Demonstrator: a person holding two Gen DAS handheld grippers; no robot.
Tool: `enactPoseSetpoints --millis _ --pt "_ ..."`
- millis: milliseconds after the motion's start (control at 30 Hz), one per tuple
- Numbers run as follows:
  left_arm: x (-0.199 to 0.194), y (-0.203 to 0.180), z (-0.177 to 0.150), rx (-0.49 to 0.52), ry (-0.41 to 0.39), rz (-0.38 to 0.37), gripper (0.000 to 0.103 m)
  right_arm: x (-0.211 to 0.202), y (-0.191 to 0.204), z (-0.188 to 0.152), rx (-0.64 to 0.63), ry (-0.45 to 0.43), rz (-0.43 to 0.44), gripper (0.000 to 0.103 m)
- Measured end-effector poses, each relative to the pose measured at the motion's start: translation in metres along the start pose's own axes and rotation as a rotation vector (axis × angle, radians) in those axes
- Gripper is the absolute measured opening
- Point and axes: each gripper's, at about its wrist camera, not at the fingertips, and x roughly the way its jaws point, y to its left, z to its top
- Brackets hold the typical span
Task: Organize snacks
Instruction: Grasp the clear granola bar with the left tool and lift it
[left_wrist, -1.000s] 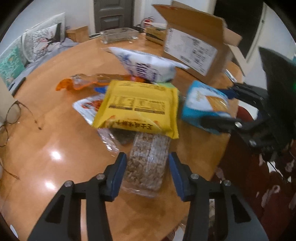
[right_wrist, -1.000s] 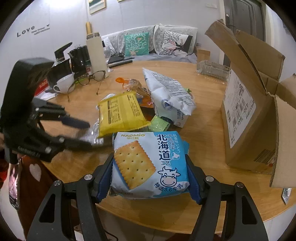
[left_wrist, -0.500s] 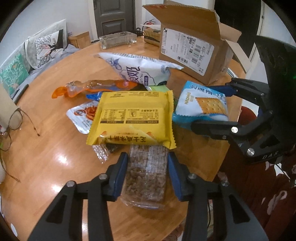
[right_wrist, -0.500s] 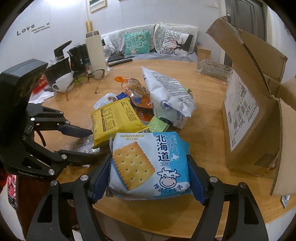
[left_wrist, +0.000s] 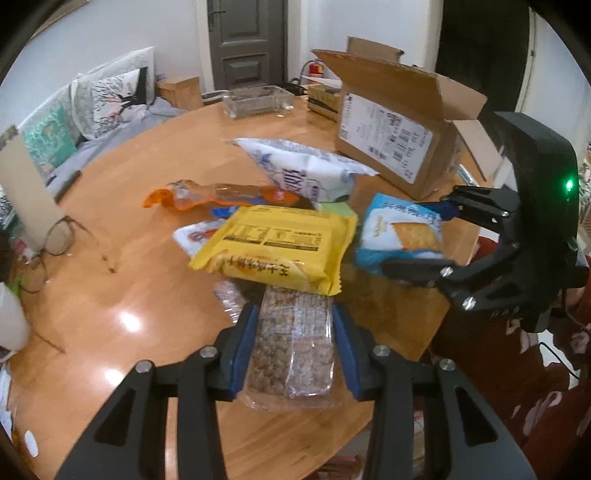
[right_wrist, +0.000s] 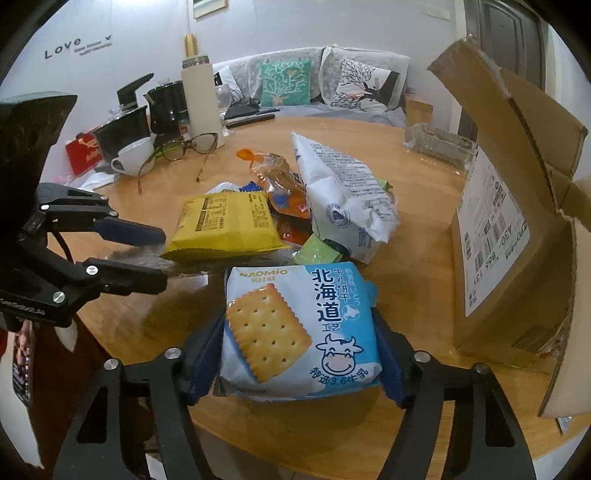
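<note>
Two packs are in your tongs. Left gripper (left_wrist: 291, 347) is clamped on the clear nut-brittle pack (left_wrist: 291, 347): stiff, brittle, slick film, so hold its long edges. Right gripper (right_wrist: 301, 358) pinches the blue cracker pack (right_wrist: 301, 328): light, crushable. Beyond the tips sit the yellow pack (left_wrist: 280, 245) and cardboard box (right_wrist: 517, 236).

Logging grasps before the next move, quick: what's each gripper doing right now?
Left gripper: shut on the clear nut-bar packet, whose far end lies under the yellow packet.
Right gripper: shut on the blue cracker packet.
</note>
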Motion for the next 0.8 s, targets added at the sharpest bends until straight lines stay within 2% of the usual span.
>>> enactPoseSetpoints --millis 67,200,233,300,367,433,467,500,533,600,667,800 --pt "-0.003 0.005 -0.001 0.002 0.001 0.057 0.038 -0.002 -0.002 -0.001 0.011 -0.013 -0.001 0.065" --pt "-0.013 0.024 -0.009 -0.037 -0.017 0.118 0.038 -0.007 -0.003 -0.001 0.026 -0.037 -0.012 0.063" --pt "-0.016 0.029 -0.011 -0.049 -0.029 0.157 0.037 -0.008 -0.003 -0.001 0.028 -0.042 -0.007 0.063" --pt "-0.019 0.038 -0.014 -0.079 -0.037 0.186 0.012 -0.009 -0.002 0.001 0.029 -0.044 0.003 0.063" --pt "-0.019 0.046 -0.018 -0.101 -0.016 0.214 0.012 -0.008 -0.001 0.002 0.026 -0.038 0.008 0.063" --pt "-0.008 0.047 -0.024 -0.074 0.030 0.241 0.013 -0.006 0.000 0.002 0.026 -0.031 0.015 0.063" --pt "-0.003 0.048 -0.028 -0.071 0.045 0.245 0.015 -0.005 0.001 0.002 0.025 -0.029 0.017 0.063" --pt "0.001 0.050 -0.032 -0.069 0.059 0.245 0.026 -0.005 0.002 0.002 0.023 -0.029 0.019 0.063" --pt "0.002 0.050 -0.036 -0.068 0.057 0.243 0.044 -0.005 0.002 0.002 0.021 -0.027 0.021 0.063" --pt "0.003 0.056 -0.039 -0.079 0.032 0.282 0.066 -0.004 0.004 0.003 0.016 -0.025 0.021 0.063" --pt "0.002 0.066 -0.040 -0.132 0.015 0.323 0.067 -0.004 0.004 0.003 0.017 -0.021 0.025 0.063" --pt "0.007 0.084 -0.043 -0.228 0.032 0.342 0.067 -0.004 0.003 0.003 0.025 -0.023 0.028 0.064"
